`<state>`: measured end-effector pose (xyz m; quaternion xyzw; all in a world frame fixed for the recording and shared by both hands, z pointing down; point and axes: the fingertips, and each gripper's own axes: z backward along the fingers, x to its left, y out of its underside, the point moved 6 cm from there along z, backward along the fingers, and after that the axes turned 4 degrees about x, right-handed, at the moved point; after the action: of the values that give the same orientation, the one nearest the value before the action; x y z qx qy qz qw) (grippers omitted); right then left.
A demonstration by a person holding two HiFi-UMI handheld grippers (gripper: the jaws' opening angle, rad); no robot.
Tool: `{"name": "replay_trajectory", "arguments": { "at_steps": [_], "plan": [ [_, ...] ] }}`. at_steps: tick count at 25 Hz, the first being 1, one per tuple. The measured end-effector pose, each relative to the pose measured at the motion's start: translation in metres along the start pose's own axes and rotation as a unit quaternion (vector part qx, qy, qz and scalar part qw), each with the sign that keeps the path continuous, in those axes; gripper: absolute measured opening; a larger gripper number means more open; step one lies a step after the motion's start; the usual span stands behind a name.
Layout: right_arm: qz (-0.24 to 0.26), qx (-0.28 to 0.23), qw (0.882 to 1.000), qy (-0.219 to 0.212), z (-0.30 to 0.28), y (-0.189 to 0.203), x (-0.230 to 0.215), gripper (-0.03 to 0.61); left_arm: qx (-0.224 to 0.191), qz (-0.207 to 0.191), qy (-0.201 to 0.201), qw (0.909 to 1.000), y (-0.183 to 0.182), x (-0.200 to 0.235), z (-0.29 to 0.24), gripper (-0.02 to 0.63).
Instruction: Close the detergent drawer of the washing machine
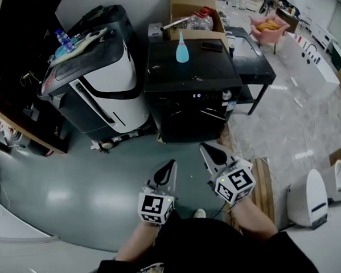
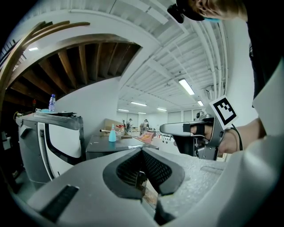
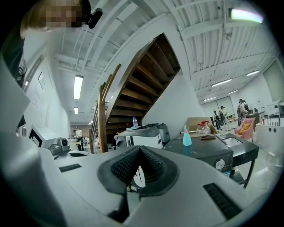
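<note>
A washing machine stands on the floor at the centre of the head view, its front toward the person. On its top stand a bottle, upright near the back, and a flat device to the bottle's right. Just beside the machine on its left is a bulky appliance with a water bottle on top. Behind the machine is a cardboard box. To the machine's right is a low bench. The left tongs and right tongs hang side by side before the machine, well apart from it. A wooden board lies on the floor to the right of the right tongs.
</note>
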<state>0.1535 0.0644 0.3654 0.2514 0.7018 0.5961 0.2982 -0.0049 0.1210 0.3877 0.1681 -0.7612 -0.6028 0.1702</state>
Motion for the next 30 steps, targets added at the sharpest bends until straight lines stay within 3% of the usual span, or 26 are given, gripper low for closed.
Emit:
{"name": "replay_trajectory", "arguments": {
  "at_steps": [11, 30],
  "plan": [
    [0.006, 0.002, 1.000, -0.020, 0.027, 0.006, 0.017, -0.003, -0.009, 0.003, -0.012, 0.9999, 0.005, -0.025, 0.023, 0.003],
    [0.000, 0.011, 1.000, -0.010, 0.041, 0.011, 0.015, -0.003, -0.016, 0.011, -0.008, 0.9998, 0.010, -0.034, 0.022, 0.003]
  ]
}}
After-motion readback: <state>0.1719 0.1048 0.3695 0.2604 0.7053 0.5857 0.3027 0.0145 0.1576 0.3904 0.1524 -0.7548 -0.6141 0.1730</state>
